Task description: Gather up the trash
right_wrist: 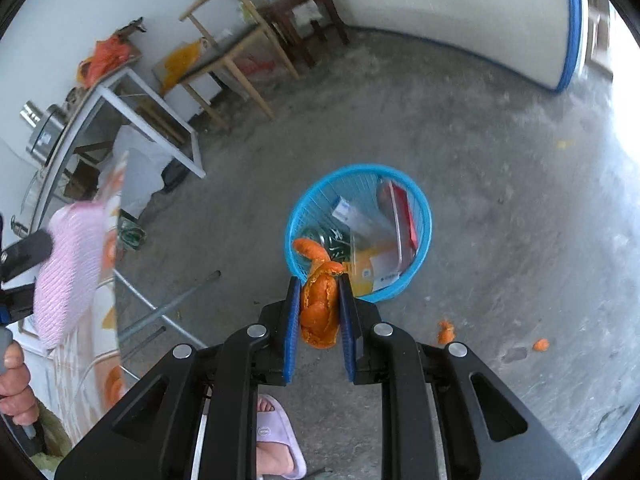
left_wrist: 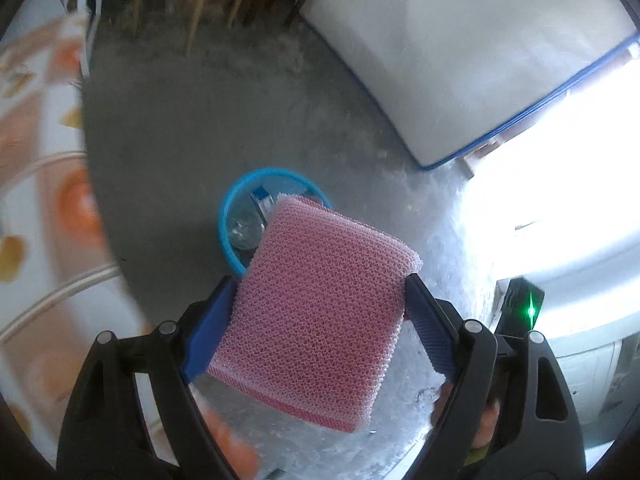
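My left gripper (left_wrist: 320,300) is shut on a pink mesh sponge (left_wrist: 320,312) and holds it in the air above the floor, near the blue basket (left_wrist: 228,220). The sponge hides part of the basket. My right gripper (right_wrist: 319,284) is shut on an orange peel (right_wrist: 320,308) and holds it just short of the near rim of the blue basket (right_wrist: 424,216). The basket holds cartons, paper and a wrapper. The left gripper and its pink sponge (right_wrist: 68,272) show at the left of the right wrist view.
Two bits of orange peel (right_wrist: 446,332) lie on the concrete floor right of my right gripper. A table with a patterned cloth (left_wrist: 36,200) stands at the left. A white mattress (left_wrist: 460,48) leans at the back right. Stools (right_wrist: 236,56) stand by the wall. A slippered foot (right_wrist: 276,436) is below.
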The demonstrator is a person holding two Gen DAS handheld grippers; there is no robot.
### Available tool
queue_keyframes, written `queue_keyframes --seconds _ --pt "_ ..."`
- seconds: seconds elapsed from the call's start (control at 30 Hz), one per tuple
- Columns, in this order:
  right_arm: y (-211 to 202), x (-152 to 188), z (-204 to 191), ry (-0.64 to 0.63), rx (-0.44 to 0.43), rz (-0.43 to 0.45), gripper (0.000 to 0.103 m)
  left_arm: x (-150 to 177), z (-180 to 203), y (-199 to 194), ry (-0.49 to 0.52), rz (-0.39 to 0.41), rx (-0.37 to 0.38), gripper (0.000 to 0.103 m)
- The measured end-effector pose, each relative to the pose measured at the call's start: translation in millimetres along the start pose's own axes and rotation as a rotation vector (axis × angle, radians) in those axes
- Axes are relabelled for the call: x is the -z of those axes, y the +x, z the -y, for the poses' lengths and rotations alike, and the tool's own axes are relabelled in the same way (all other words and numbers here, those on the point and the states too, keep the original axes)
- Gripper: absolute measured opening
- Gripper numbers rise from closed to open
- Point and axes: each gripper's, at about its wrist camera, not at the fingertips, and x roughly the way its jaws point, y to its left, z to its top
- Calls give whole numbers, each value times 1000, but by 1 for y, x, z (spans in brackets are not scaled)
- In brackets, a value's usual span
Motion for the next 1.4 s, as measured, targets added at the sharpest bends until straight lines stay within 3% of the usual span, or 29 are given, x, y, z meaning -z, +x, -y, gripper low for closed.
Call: queue_keyframes --seconds 0.23,0.3,0.33,0.37,0.4,0.57,0.97,1.23,1.4 --pt "63 -29 14 66 -16 -35 19 -44 1 83 -77 -87 -3 85" --pt "93 -39 18 91 -35 -57 25 -58 -2 100 -105 -102 0 87" --pt "104 -42 20 92 -34 -65 30 -62 -6 105 -115 -104 -5 88" --pt "119 -45 24 94 -27 -75 44 -65 -10 110 -124 -106 -8 88" --pt "137 -45 32 117 -6 -81 49 -66 -15 113 -139 -113 1 88" --pt "165 -41 56 175 34 -106 49 -53 -22 97 -164 -89 60 88" --pt "105 -32 54 127 42 13 52 -25 -11 -7 -58 61 126 88" --pt "20 -1 14 -8 8 104 61 35 -5 -93 101 187 47 88" --pt "-47 48 -48 -188 -23 159 79 104 -14 -149 171 301 -61 91"
